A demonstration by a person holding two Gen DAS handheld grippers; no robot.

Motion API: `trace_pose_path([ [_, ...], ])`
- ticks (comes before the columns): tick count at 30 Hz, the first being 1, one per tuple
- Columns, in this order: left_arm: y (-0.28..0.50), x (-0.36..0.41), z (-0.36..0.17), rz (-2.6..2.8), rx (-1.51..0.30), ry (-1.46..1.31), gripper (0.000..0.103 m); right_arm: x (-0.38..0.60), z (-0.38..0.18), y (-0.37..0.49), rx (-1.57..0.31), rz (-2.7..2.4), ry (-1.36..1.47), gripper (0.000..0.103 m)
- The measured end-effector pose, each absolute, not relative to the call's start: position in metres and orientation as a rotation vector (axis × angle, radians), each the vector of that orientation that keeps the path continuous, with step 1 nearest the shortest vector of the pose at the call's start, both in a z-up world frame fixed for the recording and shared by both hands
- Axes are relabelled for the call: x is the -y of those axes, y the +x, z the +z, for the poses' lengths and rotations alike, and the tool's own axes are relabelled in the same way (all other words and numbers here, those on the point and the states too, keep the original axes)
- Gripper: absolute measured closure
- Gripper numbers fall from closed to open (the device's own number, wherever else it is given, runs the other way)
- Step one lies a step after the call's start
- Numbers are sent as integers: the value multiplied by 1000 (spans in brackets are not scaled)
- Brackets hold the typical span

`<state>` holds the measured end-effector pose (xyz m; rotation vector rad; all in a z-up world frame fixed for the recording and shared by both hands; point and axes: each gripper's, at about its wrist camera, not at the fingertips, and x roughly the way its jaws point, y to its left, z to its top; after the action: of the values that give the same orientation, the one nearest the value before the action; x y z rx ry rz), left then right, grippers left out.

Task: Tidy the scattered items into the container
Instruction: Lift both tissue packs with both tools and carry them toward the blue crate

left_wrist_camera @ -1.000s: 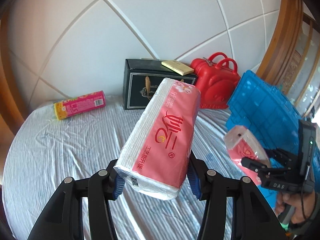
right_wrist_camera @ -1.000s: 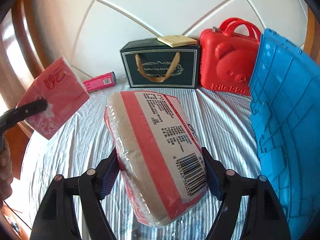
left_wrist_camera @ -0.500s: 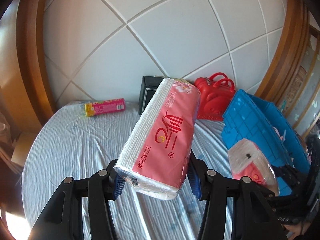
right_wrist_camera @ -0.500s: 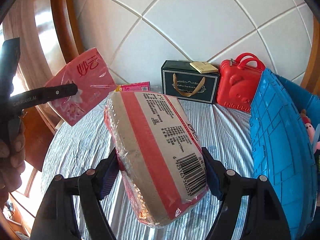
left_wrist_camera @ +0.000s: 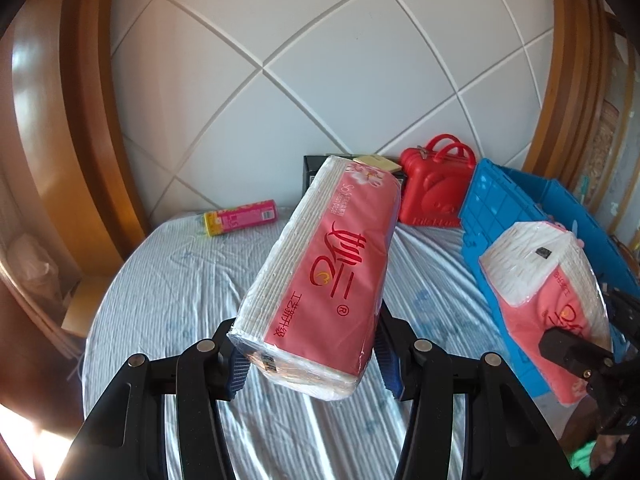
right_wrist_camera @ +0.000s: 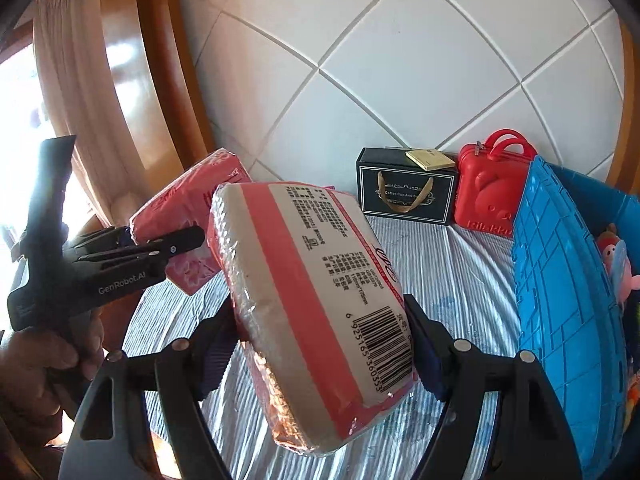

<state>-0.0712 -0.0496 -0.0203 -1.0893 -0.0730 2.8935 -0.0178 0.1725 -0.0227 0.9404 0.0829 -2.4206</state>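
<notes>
Tissue packs, two, both lifted off the surface and neither yet in the container. Item one: pink tissue pack (left_wrist_camera: 320, 280), printed face up, clamped at its near end between the blue pads of the left tool (left_wrist_camera: 312, 364), jaws part-open to the width of the pack. Item two: second tissue pack (right_wrist_camera: 308, 304), barcode face up, clamped likewise across its width by the right tool (right_wrist_camera: 320, 344), jaws set wider to suit. Both packs are held in the air above the striped cloth of the surface (left_wrist_camera: 168, 292); the second hangs just beside the near wall of the blue container (right_wrist_camera: 560, 280), which stands at the right edge. Done so far, as judged: a soft toy (right_wrist_camera: 616, 264) already lies inside the container; other contents are too hidden to list. Left to do: carry both packs over the blue wall and release; then a pink-and-yellow tube (left_wrist_camera: 240, 218), lying alone at the far left of the surface. Farther back, against the quilted white wall: a black gift box (right_wrist_camera: 406, 192) with a small tan card (right_wrist_camera: 430, 159) on top, and a red bear-faced case (right_wrist_camera: 494, 196) touching the container's far corner. Whether these three belong to the tidy-up cannot be told. Obstruction: only the container's raised near wall, to be cleared from above.
</notes>
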Motion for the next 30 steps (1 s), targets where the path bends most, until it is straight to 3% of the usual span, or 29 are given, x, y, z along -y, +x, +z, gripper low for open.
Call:
trace_pose_path([
  [30,-14,3,31,3179,-44,-994,52,-211,-9,-13,-50,-2273,807,27],
])
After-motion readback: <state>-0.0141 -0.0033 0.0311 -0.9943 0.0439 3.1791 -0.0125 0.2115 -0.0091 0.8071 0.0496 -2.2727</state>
